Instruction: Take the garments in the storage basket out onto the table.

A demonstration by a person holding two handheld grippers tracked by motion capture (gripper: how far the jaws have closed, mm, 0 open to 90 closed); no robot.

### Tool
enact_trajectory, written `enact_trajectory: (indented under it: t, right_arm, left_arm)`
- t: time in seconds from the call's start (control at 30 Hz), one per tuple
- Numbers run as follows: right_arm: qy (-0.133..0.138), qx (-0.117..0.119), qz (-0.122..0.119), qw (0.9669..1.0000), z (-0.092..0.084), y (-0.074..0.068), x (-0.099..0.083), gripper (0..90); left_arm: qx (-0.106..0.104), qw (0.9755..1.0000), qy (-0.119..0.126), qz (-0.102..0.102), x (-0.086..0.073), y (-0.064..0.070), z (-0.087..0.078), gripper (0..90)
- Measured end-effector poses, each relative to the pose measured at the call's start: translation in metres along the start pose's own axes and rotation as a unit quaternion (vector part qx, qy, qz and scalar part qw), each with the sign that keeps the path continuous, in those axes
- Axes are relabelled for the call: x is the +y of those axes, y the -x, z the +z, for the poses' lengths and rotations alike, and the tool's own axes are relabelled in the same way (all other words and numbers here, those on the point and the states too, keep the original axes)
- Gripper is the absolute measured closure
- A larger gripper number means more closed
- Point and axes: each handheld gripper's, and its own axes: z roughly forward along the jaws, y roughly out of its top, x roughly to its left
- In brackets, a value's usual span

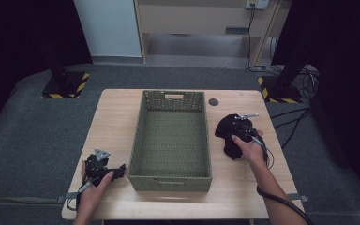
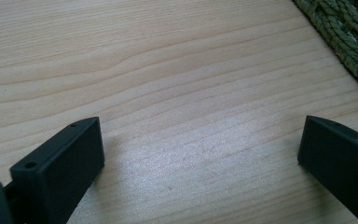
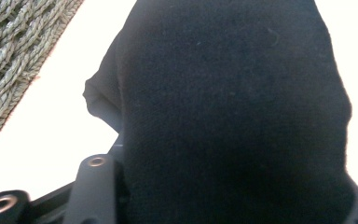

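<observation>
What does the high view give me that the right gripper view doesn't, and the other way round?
High view alone: the whole green woven basket with nothing in it, the left gripper low on the table at the basket's left, and a small dark disc near the far edge. Right gripper view alone: close up, the black cloth covers the space between the jaws. Both: the cloth, the basket's weave and the pale tabletop beside it.

no text, label, brand or number can be read anywhere. the one sign is yellow-and-black hazard striping (image 1: pixel 80 83) on the two dark floor bases, upper left and upper right of the high view.
</observation>
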Motion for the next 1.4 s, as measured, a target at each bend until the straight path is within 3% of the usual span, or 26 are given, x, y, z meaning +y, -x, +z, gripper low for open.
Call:
enact_trajectory:
  t: [0.17, 0.43, 0.9, 1.4]
  right_arm:
    - [0.003, 0.001, 0.011, 0.9999, -0.006, -0.002, -0.002, 25.1]
    - [0.022, 0.002, 0.008, 0.9997, -0.028, -0.005, 0.000, 11.4]
    - [0.047, 0.014, 0.004, 0.9988, -0.070, -0.009, -0.007, 6.7]
    - [0.056, 0.036, -0.005, 0.9978, -0.088, -0.018, -0.023, 6.0]
  left_arm:
    - [0.000, 1.0000, 0.000, 0.000, 0.000, 0.000, 0.000, 0.0]
    - [0.000, 1.0000, 0.000, 0.000, 0.000, 0.000, 0.000, 0.0]
    - [0.000, 1.0000, 0.000, 0.000, 0.000, 0.000, 0.000, 0.0]
    - [0.000, 1.0000, 0.000, 0.000, 0.000, 0.000, 0.000, 0.0]
